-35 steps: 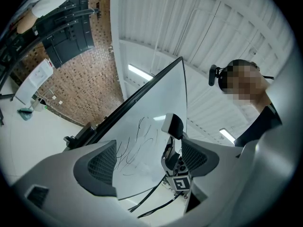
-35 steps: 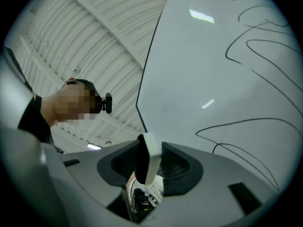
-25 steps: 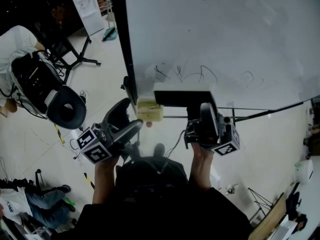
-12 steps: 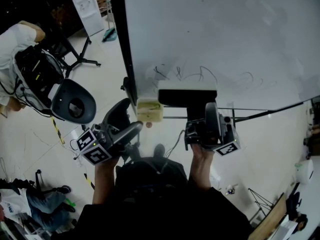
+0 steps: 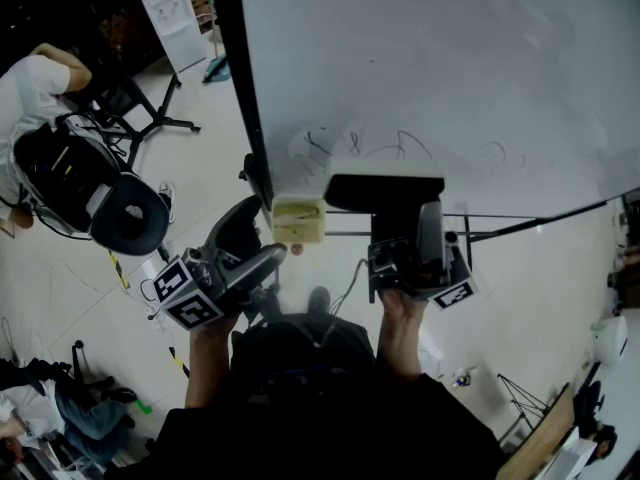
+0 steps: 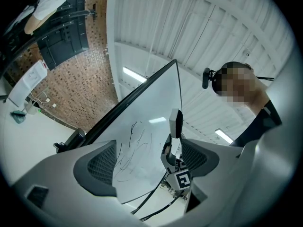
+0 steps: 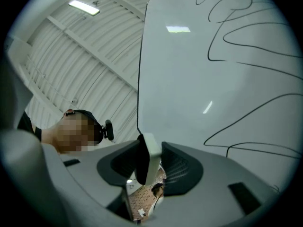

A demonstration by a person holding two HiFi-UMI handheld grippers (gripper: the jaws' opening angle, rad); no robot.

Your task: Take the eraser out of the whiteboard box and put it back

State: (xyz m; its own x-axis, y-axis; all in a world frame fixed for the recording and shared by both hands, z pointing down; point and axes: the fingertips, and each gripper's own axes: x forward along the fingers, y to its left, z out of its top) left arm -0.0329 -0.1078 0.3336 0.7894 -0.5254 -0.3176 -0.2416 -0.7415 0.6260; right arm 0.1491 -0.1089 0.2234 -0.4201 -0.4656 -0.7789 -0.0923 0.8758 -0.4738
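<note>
The eraser [image 5: 385, 192], black with a white felt face, is pressed flat against the whiteboard [image 5: 450, 68], just under the black scribbles [image 5: 400, 150]. My right gripper [image 5: 408, 226] is shut on it from below. In the right gripper view the eraser [image 7: 150, 148] stands edge-on, clamped between both pads, and the board [image 7: 213, 79] fills the right side. The small beige whiteboard box [image 5: 299, 220] hangs on the board's lower edge, left of the eraser. My left gripper [image 5: 255, 243] hovers open below the box, holding nothing. The left gripper view shows that gripper [image 6: 151, 160] open.
A black office chair [image 5: 120, 213] and a person in white [image 5: 30, 88] are on the floor at the left. A white sign on a stand [image 5: 172, 13] is at the back left. The board's thin black frame bars [image 5: 520, 226] run to the right of my right gripper.
The eraser and my right gripper have slid a little to the right along the board while the wrist rolled. The chair at the left has shifted. My left gripper has stayed put.
</note>
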